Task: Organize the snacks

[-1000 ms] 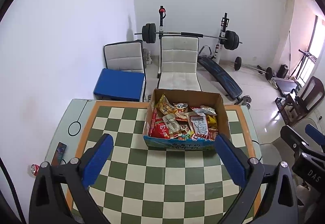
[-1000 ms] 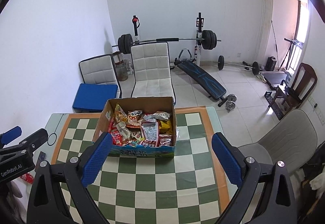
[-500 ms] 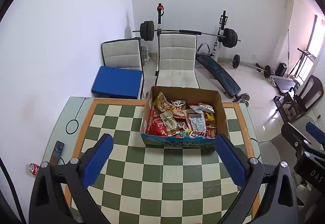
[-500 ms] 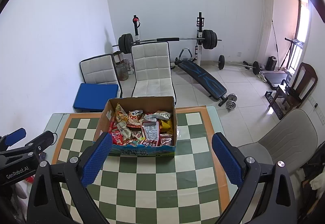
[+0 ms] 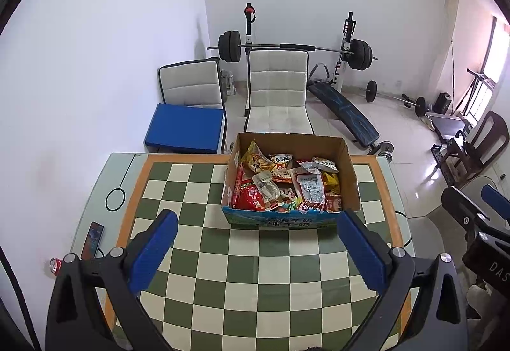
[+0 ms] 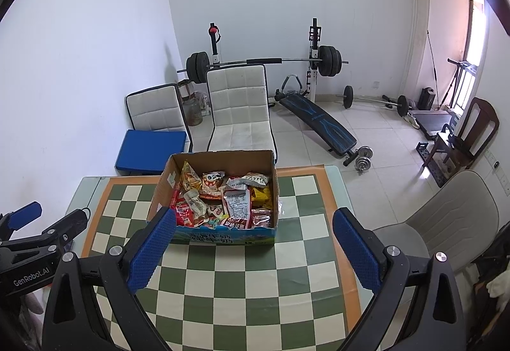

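A brown cardboard box (image 5: 349, 172) (image 6: 165, 182) with a blue printed front stands at the far side of the green-and-cream checkered table (image 5: 274, 284) (image 6: 242, 284). It is packed with several snack packets (image 5: 280, 185) (image 6: 223, 198) in red, yellow and white. My left gripper (image 5: 256, 249) hangs open above the table's near half, short of the box, nothing between its blue pads. My right gripper (image 6: 253, 247) is open too, at about the same distance and empty. Each gripper shows at the edge of the other's view.
A phone (image 5: 92, 239) lies near the table's left edge, and a red can (image 5: 54, 265) sits below on the floor. Two white chairs (image 5: 277, 99), a blue cushion (image 5: 185, 128) and a barbell rack (image 5: 296, 46) stand behind the table. A grey chair (image 6: 446, 220) is at the right.
Both grippers have drawn back and up slightly, so the box sits farther away and more of the table shows in front of it. Their jaws stayed open.
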The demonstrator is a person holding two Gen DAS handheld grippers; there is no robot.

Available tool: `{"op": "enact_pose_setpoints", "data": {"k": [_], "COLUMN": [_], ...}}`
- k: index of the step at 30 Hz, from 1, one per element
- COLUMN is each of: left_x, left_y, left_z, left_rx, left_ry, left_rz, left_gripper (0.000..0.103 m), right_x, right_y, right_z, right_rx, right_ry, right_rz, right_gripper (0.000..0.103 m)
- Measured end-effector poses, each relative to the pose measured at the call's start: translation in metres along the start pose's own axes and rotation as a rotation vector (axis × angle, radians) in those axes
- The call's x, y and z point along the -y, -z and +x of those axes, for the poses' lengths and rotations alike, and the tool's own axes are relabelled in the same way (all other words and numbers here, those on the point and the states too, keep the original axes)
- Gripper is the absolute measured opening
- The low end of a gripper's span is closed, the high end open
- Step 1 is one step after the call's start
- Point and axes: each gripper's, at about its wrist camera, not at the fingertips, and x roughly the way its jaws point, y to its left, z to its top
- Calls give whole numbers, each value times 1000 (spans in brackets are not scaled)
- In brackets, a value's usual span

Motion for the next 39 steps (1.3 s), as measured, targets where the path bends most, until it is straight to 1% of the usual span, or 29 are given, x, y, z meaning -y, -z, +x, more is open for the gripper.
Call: {"op": "enact_pose_setpoints", "data": {"k": [15,21,39], "left_x": [3,7,8], "left_y": [-2,-4,-3], "left_z": [-3,-5,-4], "left_rx": [2,-8,-7], "left_ry": [11,6,10], "left_rz": [9,31,36], "left_gripper": [103,103,103], "right_x": [1,2,4], "right_y": [0,2,4], "right_z": [1,2,2], "right_rx": [0,-4,-7], "right_ry": [1,-3,-7], "right_rz": [0,-5,-4], "right_gripper": [101,101,101]}}
